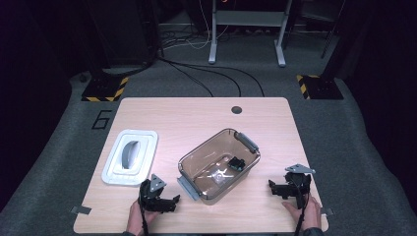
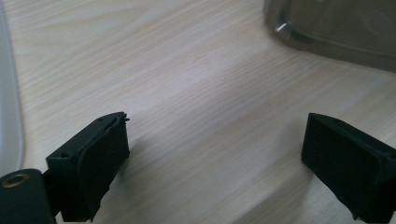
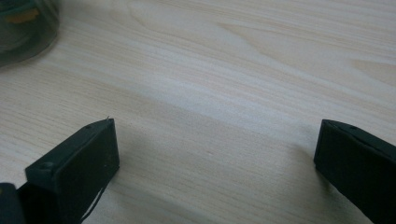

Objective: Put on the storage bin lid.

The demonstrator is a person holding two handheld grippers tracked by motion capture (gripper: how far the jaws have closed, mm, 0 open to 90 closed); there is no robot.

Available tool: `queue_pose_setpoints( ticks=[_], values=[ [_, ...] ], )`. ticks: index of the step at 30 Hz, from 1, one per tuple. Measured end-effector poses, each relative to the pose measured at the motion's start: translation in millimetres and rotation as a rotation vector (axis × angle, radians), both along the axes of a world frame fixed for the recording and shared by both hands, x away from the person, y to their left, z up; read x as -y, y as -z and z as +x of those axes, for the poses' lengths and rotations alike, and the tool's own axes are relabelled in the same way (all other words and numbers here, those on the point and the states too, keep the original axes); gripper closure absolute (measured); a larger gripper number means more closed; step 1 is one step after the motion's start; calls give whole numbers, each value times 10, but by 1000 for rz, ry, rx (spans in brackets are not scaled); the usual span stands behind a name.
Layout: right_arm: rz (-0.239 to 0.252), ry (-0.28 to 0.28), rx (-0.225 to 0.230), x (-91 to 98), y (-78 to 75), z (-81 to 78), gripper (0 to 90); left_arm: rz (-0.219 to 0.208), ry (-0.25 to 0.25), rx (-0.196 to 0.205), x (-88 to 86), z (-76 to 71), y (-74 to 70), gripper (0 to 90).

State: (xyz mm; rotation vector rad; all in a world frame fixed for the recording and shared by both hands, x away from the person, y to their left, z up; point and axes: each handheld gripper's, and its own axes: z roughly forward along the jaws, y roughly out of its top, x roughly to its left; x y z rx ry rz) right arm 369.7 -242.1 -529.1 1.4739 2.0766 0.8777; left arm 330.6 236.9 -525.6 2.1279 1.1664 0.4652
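Open table along the far edge and near corners

We saw the clear container (image 1: 220, 164) blocking the table's (image 1: 196, 110) middle and the white lid (image 1: 130, 157) blocking its left; a bare lane ran between them, and bare wood lay before both spread-jawed grippers.

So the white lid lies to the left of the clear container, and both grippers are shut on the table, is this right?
Not quite. The white lid does lie left of the clear container, but both grippers are open: each gripper view shows its jaws wide apart over bare table.
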Motion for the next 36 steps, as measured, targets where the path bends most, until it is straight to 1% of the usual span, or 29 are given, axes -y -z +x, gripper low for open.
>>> queue_pose_setpoints(
  ticks=[1,2,4,6,7,11,12,14,15,16,17,19,20,22,23,25,26,28,29,30,31,32,33,36],
  values=[
    [0,-1,0,1,1,-1,0,-9,-15,-7,-24,7,-4,76],
    [1,0,2,1,2,0,0,-32,-37,-9,-87,21,-19,56],
    [1,0,1,0,1,0,0,-73,-108,4,-187,38,-63,8],
    [0,0,1,0,1,-1,0,-111,-143,13,-294,62,-127,1],
    [0,0,1,1,2,-1,0,-114,-156,25,-341,79,-161,0],
    [-1,0,0,1,1,-1,0,-120,-197,51,-506,170,-290,0],
    [-1,-1,1,1,2,-1,0,-115,-213,57,-548,207,-322,0],
    [0,-2,1,1,2,-1,0,-108,-225,61,-598,263,-357,0],
    [-2,0,1,1,2,-2,0,-103,-228,55,-628,302,-381,0],
    [0,-2,1,2,2,-1,0,-98,-238,62,-644,335,-391,0],
    [-2,1,1,1,1,-2,0,-95,-236,55,-659,361,-404,0],
    [-2,0,1,1,1,-2,0,-99,-242,51,-699,437,-435,0],
    [-2,0,1,1,1,-2,0,-105,-233,42,-724,464,-462,3],
    [0,-1,0,2,2,-1,0,-127,-240,46,-765,527,-495,3],
    [1,-1,2,2,3,0,0,-132,-242,40,-793,556,-521,3],
    [1,-1,1,2,3,-1,0,-133,-253,43,-843,616,-567,3],
    [1,-1,2,2,3,-1,0,-140,-260,48,-860,639,-580,3],
    [0,-1,0,2,2,-1,0,-136,-270,55,-908,700,-619,3],
    [-2,1,1,1,1,-2,0,-162,-273,36,-949,748,-629,2],
    [0,0,1,2,3,-1,0,-157,-277,28,-966,775,-633,0],
    [0,0,1,1,3,-1,0,-146,-281,35,-986,810,-638,0],
    [-1,-1,1,2,2,-1,0,-138,-282,27,-1012,842,-646,0],
    [-1,-1,1,1,2,-2,0,-125,-293,23,-1034,880,-656,0],
    [-1,-1,1,2,2,-1,0,-109,-330,24,-1096,969,-667,0]
  ],
)
